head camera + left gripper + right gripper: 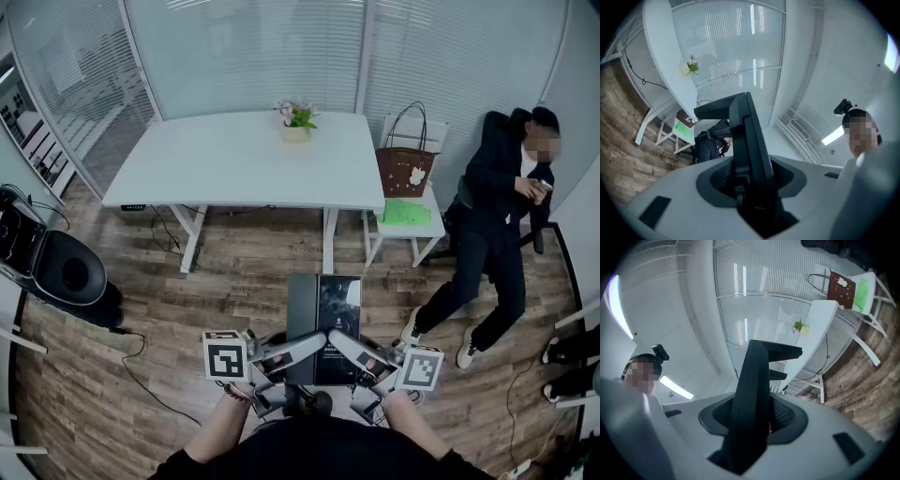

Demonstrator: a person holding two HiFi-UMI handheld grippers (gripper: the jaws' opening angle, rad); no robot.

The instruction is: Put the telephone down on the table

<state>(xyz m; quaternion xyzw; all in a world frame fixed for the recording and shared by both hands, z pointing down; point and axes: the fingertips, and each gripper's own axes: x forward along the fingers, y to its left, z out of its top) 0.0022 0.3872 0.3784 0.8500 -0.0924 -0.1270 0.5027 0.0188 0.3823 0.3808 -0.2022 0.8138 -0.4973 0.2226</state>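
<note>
The telephone (323,326) is a flat black slab held out in front of me above the wood floor, well short of the white table (234,164). My left gripper (302,349) clamps its near left corner and my right gripper (345,349) its near right corner. In the left gripper view the telephone (749,145) stands edge-on between the jaws of the left gripper (751,185), which is shut on it. The right gripper view shows the same slab (752,390) pinched in the right gripper (749,423).
A small flower pot (296,124) stands at the table's far edge. A white chair (412,225) with a brown bag (406,169) and a green item is right of the table. A person (497,216) sits at right. A black round device (67,270) and cables lie left.
</note>
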